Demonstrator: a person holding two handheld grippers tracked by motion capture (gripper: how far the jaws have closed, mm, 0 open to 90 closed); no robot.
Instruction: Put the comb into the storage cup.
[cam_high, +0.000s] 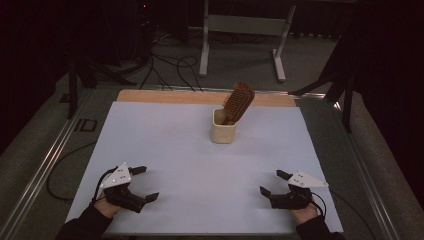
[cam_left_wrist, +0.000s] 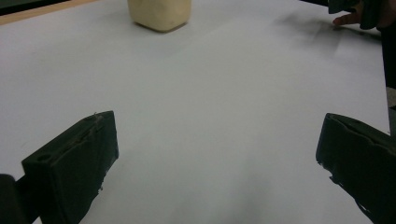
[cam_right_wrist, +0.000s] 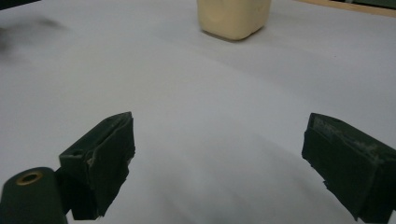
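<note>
High view first: a cream square cup (cam_high: 223, 129) stands upright on the white sheet (cam_high: 165, 135) toward the far middle of the table, and a wooden hairbrush (cam_high: 238, 102) sits in it handle-down, its bristled head leaning out over the cup's right rim. Beyond the sheet a strip of bare wooden tabletop (cam_high: 165, 96) shows along the far edge.

Well apart from the cup, at the near left corner of the sheet, the left gripper (cam_high: 145, 183) rests low over the sheet with its jaws spread wide and nothing between them; a grey three-cornered plate sits on top. At the near right, the right gripper (cam_high: 274, 182) lies the same way, jaws parted and empty. A dark sleeve comes in behind each.

Left gripper view has its own gripper (cam_left_wrist: 217, 163) framing bare white sheet, with the cup's base (cam_left_wrist: 160, 15) far ahead at the top. Right gripper view shows the same for its gripper (cam_right_wrist: 217, 154), the cup (cam_right_wrist: 233, 17) ahead and slightly right of centre.

Past the table, black cables (cam_high: 167, 65) trail over the grey floor near a white metal stand (cam_high: 240, 30).
</note>
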